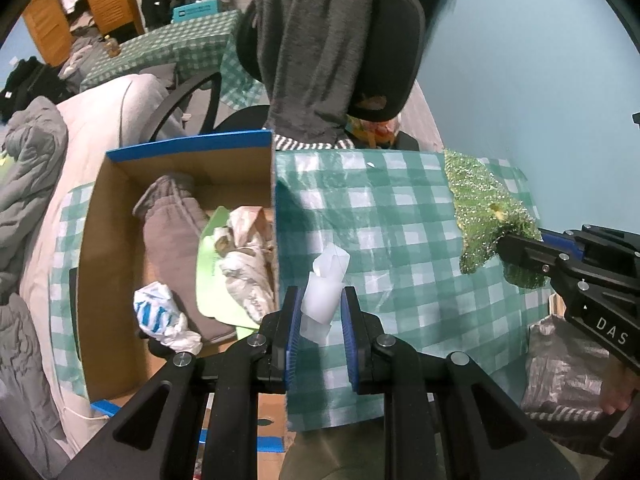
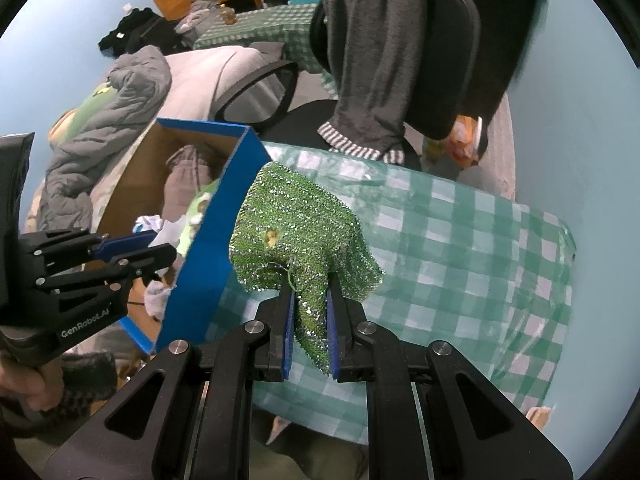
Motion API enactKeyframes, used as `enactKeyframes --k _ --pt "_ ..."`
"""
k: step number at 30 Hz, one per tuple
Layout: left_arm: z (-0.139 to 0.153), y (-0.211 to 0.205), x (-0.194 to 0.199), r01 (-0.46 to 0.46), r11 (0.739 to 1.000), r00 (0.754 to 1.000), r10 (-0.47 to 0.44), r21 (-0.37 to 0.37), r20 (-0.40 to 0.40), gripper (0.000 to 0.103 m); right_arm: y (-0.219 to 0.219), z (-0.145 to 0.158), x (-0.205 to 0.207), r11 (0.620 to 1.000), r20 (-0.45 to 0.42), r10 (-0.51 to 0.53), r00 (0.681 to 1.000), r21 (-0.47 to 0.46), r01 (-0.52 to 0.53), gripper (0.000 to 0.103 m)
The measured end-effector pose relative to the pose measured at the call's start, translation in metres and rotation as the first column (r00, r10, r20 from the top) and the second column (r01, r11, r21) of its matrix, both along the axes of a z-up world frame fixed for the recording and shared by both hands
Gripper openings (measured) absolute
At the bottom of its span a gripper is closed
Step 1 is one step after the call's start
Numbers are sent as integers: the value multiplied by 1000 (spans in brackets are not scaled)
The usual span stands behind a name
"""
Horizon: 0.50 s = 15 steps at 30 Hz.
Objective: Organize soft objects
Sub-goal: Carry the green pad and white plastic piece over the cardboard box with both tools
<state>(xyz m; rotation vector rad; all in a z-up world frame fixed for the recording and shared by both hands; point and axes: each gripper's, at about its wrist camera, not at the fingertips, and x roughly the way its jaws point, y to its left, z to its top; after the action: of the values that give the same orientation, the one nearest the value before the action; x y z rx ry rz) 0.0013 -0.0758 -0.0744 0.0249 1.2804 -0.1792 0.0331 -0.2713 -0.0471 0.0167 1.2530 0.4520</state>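
My left gripper [image 1: 320, 300] is shut on a crumpled translucent white plastic bag [image 1: 322, 292], held above the green checked tablecloth [image 1: 400, 216] just right of the box wall. My right gripper [image 2: 311, 300] is shut on a glittery green mesh cloth [image 2: 296, 224], which hangs lifted over the cloth-covered table [image 2: 460, 248]. In the left wrist view that green cloth [image 1: 484, 216] and the right gripper [image 1: 520, 252] appear at the right. The left gripper [image 2: 160, 248] shows at the left of the right wrist view, near the box.
A blue-edged cardboard box [image 1: 116, 216] left of the table holds grey trousers [image 1: 172, 224], a light green item [image 1: 210, 256] and crumpled bags [image 1: 160, 312]. A black office chair [image 1: 392, 40] draped with grey clothing [image 1: 312, 52] stands behind the table. Bedding lies at the left.
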Motion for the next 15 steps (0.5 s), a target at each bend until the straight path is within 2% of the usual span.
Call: enactKeyframes --k 15 --pt "7 47 -7 -104 994 994 104 12 14 20 56 1 7 993 12 116 993 24 -117 12"
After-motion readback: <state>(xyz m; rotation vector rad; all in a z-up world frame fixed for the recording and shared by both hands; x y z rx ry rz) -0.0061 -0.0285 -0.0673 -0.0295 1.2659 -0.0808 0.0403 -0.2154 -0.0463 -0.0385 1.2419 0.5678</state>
